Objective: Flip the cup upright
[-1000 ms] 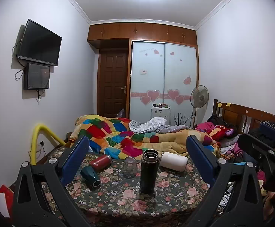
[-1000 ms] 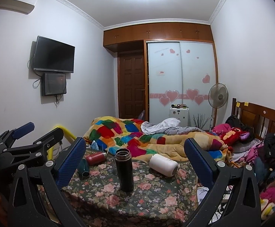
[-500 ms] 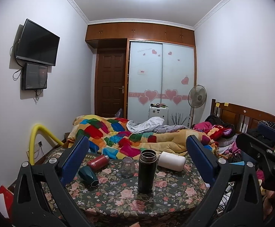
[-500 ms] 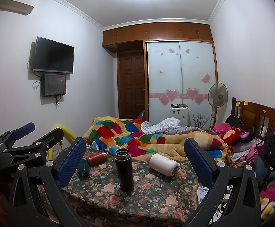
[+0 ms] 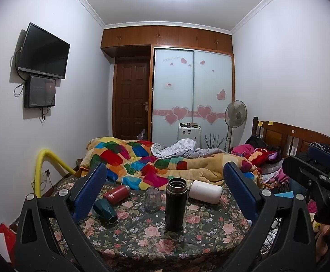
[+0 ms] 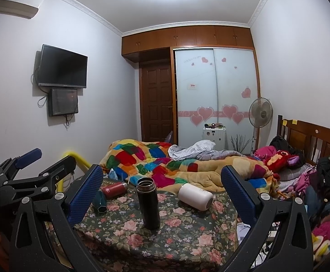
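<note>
A floral-clothed table (image 5: 146, 242) holds several cups. A black flask (image 5: 175, 204) stands upright in the middle, also in the right wrist view (image 6: 148, 204). A clear glass (image 5: 152, 200) stands mouth-down behind it. A white cup (image 5: 205, 191) (image 6: 195, 197), a red bottle (image 5: 117, 191) (image 6: 113, 187) and a dark green cup (image 5: 104, 209) (image 6: 99, 201) lie on their sides. My left gripper (image 5: 165, 192) is open and empty, held back from the table. My right gripper (image 6: 161, 192) is open and empty too.
A bed with a patchwork quilt (image 5: 146, 163) lies right behind the table. A yellow tube (image 5: 44, 165) arches at the left. Clothes and toys (image 6: 323, 181) pile up at the right. A fan (image 5: 235, 115) and wardrobe stand at the back.
The left gripper's view has shifted slightly, with the table sitting a little lower and farther. The right gripper is nearly still. Nothing on the table has moved.
</note>
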`<state>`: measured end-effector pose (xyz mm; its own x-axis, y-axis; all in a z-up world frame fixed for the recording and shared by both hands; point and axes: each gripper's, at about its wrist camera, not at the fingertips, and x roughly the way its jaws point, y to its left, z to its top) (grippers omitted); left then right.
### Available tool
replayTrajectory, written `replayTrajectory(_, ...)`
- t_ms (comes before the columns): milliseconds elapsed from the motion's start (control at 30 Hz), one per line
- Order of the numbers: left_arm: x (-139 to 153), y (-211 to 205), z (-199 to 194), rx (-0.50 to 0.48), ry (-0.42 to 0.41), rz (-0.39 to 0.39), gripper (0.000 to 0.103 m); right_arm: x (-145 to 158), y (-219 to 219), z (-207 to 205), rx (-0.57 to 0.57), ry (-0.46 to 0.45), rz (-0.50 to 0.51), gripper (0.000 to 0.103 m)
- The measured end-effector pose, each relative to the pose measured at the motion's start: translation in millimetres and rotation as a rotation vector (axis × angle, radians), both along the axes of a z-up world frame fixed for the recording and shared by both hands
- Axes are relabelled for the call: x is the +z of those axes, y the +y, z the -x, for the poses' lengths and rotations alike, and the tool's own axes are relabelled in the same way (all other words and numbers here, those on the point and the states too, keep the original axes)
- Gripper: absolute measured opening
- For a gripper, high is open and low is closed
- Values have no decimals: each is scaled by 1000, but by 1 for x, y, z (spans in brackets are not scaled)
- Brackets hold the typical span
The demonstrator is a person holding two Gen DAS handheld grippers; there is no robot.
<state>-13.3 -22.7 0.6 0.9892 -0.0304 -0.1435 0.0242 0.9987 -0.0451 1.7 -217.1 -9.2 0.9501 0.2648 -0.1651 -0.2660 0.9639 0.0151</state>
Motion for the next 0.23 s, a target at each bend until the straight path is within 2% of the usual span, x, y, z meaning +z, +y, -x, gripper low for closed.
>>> replayTrajectory(233, -7, 15, -5, 3, 15, 22, 103, 0, 13, -8, -7, 20, 17, 103)
